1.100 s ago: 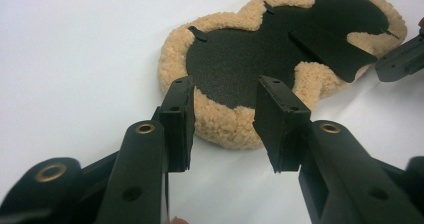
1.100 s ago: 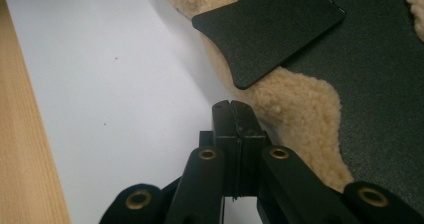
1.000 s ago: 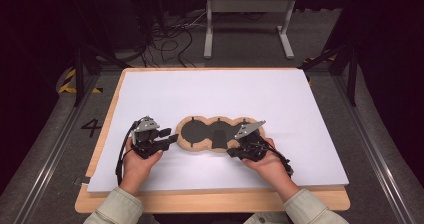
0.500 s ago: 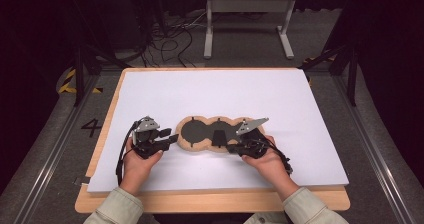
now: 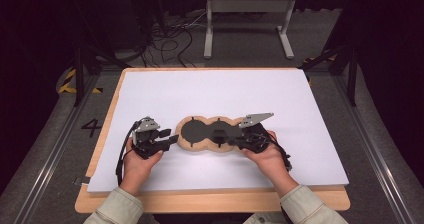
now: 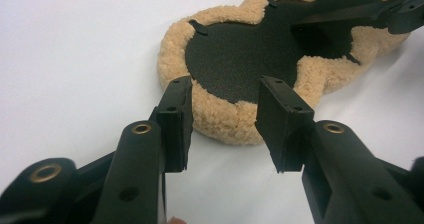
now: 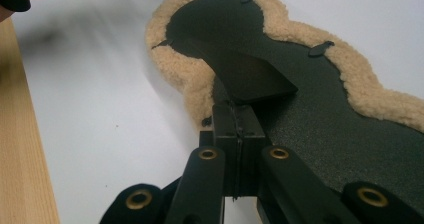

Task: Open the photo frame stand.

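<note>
A fleece-edged pad [image 5: 207, 133] with a dark, three-lobed middle lies flat on the white sheet [image 5: 225, 91], near its front edge and between the two hands; nothing lies on it but a thin black flap [image 7: 250, 76] lifted off the dark face. The right gripper [image 5: 239, 138] reaches in from the pad's right end, and in the right gripper view its jaws are pressed together on the near end of that flap. The left gripper [image 5: 170, 139] points at the pad's left end; in the left gripper view its jaws stand apart on either side of the fleece rim, just beside it with a gap to each pad, and they have just been opening a little. The sheet covers a wooden board [image 5: 210, 201] whose bare edge shows at the front and left. Behind it the floor is grey, with cables [image 5: 165, 39] and a metal stand [image 5: 247, 14]; the rest of the room is too dark to make out. Both sleeves are cut off at the bottom of the high view.
</note>
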The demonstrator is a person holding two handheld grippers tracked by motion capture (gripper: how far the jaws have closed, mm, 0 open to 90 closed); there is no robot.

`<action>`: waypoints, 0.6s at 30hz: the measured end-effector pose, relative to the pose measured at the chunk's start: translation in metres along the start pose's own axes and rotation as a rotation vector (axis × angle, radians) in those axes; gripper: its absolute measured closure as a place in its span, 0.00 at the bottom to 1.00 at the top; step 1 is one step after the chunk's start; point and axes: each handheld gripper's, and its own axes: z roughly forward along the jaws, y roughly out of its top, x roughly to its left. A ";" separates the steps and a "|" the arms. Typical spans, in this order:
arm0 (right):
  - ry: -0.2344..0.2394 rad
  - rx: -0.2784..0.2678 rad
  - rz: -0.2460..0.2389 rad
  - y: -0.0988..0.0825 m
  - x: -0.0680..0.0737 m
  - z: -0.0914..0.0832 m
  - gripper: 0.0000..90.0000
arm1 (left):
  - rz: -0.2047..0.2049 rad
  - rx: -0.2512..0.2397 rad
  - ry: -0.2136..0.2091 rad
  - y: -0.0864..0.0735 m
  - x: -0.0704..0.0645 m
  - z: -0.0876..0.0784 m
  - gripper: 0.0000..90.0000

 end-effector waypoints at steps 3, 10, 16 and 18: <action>-0.004 0.013 -0.008 -0.001 -0.001 -0.004 1.00 | -0.007 0.003 0.005 0.000 0.000 0.000 0.62; -0.047 -0.003 -0.006 -0.001 -0.005 -0.027 1.00 | 0.021 0.074 0.007 0.009 -0.007 0.001 0.58; -0.070 -0.024 -0.003 -0.001 -0.011 -0.044 0.93 | 0.017 0.087 0.015 0.013 -0.010 0.001 0.54; -0.075 -0.030 0.002 -0.002 -0.014 -0.049 0.89 | -0.001 0.090 0.023 0.013 -0.008 0.000 0.52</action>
